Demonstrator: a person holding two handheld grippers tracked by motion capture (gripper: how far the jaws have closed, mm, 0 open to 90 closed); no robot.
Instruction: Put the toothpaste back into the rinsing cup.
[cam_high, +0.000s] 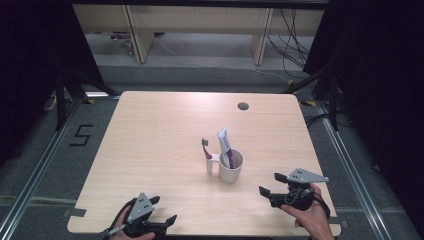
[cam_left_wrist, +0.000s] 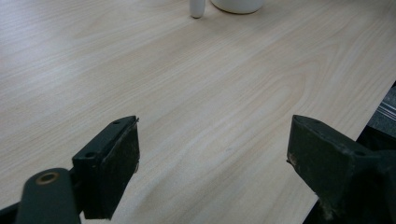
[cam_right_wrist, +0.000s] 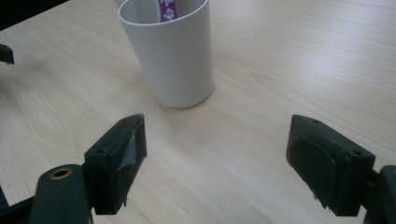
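From the high view first: the white cup (cam_high: 231, 167) stands just right of the middle of the frame on the pale wooden table (cam_high: 150, 150), upright, with a white-and-purple toothpaste tube (cam_high: 224, 142) standing up out of it. Touching its left side is a small white holder (cam_high: 210, 165) with a purple toothbrush (cam_high: 205, 148) upright in it. My right gripper (cam_high: 272, 184) sits at the lower right of the frame, near the cup and pointing up-left toward it, jaws spread apart with nothing between them. My left gripper (cam_high: 162, 210) is down at the bottom edge, left of centre, well apart from the cup, jaws apart too, nothing in them.

Over to my left gripper view: my two black jaws rise from the lower left and lower right corners, wide apart, bare table between them. At the top edge, a little right of centre, I catch the base of the cup (cam_left_wrist: 237, 5), with the foot of the holder (cam_left_wrist: 197, 8) just to its left.

Now my right gripper view: the cup (cam_right_wrist: 173, 56) is in the upper middle of the frame, close ahead, the purple of the tube (cam_right_wrist: 168, 10) showing above its rim. My jaws stand wide apart in the lower corners, short of the cup and not touching it
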